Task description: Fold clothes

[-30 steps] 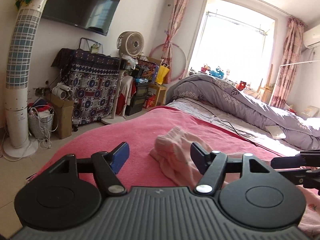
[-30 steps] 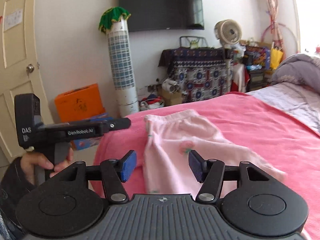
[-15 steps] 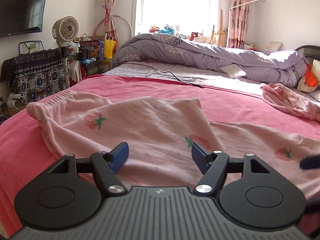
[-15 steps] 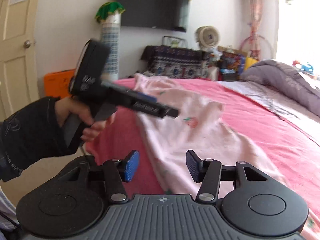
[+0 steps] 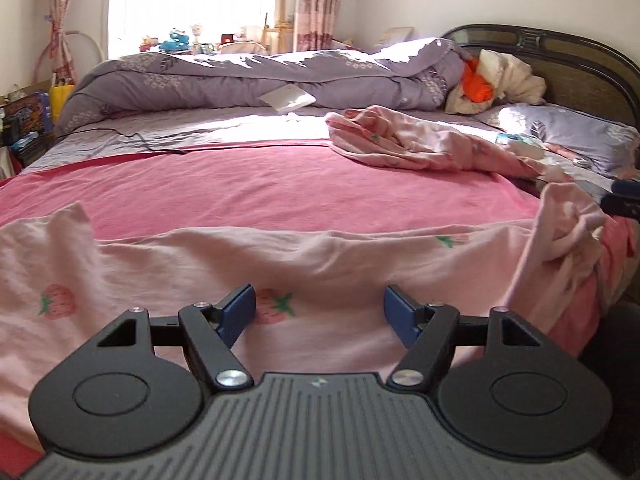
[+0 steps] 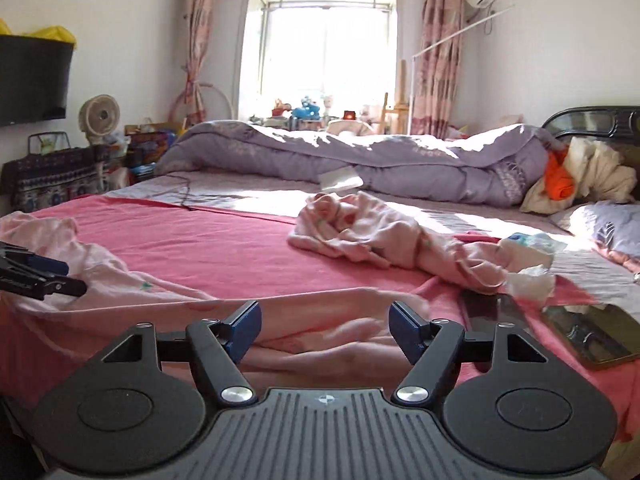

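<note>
Two pink garments on a pink bedspread (image 5: 280, 184), two grippers poised over the nearer one.

The strawberry-print pyjama trousers (image 5: 160, 276) lie spread along the near edge; a second pink garment (image 6: 360, 232) sits crumpled farther back, near two phones (image 6: 588, 332). The left gripper (image 5: 319, 312) hangs wide open, gripping nothing; the right gripper (image 6: 325, 330), its jaws just opened further, is likewise released above the cloth.

Pale pink strawberry-print garment (image 5: 168, 280), pink blanket (image 5: 260, 188)
</note>
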